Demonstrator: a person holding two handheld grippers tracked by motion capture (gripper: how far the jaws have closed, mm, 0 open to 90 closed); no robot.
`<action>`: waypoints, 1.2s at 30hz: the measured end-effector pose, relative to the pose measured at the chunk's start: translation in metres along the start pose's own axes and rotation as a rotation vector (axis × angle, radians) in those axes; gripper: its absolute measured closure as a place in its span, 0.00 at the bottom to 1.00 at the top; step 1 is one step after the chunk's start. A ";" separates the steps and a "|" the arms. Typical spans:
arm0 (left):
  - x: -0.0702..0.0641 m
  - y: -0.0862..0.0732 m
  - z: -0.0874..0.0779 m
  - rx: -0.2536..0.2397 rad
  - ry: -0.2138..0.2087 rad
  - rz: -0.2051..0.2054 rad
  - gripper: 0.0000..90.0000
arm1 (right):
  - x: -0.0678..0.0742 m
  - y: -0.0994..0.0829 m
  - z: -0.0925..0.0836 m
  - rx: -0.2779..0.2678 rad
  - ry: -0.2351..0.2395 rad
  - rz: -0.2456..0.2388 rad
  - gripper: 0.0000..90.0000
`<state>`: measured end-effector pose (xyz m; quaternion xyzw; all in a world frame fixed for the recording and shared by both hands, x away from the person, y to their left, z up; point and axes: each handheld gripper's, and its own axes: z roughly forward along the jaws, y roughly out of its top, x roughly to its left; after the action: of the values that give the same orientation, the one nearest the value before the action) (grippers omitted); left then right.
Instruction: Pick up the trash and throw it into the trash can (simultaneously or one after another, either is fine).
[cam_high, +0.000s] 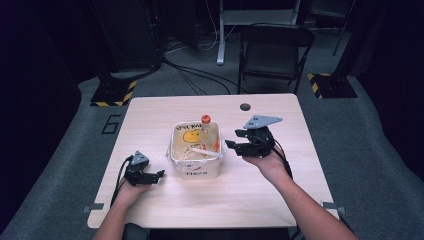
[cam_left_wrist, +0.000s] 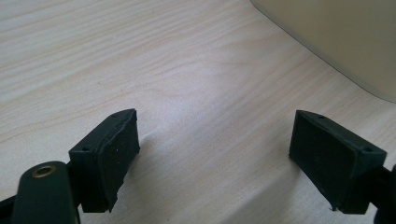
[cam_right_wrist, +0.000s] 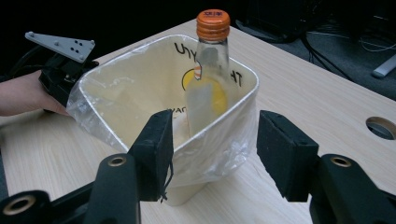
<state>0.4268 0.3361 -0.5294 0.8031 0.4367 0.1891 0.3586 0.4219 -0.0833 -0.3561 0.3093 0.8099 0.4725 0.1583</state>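
A cream bin (cam_high: 196, 167) with a clear plastic liner stands in the middle of the wooden table (cam_high: 260, 190). Inside it leans a clear bottle (cam_right_wrist: 210, 79) with an orange cap (cam_high: 206, 119). My right gripper (cam_high: 233, 138) is held just right of the bin. Its jaws stand open, and in the right gripper view (cam_right_wrist: 215, 121) the bin's near corner (cam_right_wrist: 215, 154) shows between them, untouched. My left gripper (cam_high: 160, 174) rests low on the table left of the bin. It is open over bare wood (cam_left_wrist: 215, 126), with the bin wall (cam_left_wrist: 345, 37) ahead to the right.
A round hole (cam_high: 245, 106) sits in the table near its far edge. A black folding chair (cam_high: 275, 50) stands behind the table. Striped floor weights (cam_high: 115, 92) and cables lie beyond. A white strip (cam_high: 202, 150) lies inside the bin.
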 end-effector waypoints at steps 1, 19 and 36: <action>0.000 0.000 0.000 0.000 0.000 0.000 0.17 | -0.001 -0.001 -0.001 -0.001 -0.003 0.002 0.50; 0.000 0.000 0.000 0.004 -0.002 -0.001 0.18 | -0.021 -0.038 -0.020 -0.019 -0.055 0.039 0.50; 0.000 0.000 0.000 0.005 -0.001 -0.001 0.18 | -0.042 -0.091 -0.022 -0.012 -0.107 0.143 0.50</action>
<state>0.4264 0.3361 -0.5291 0.8038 0.4374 0.1875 0.3569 0.4097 -0.1582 -0.4252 0.3901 0.7733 0.4703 0.1691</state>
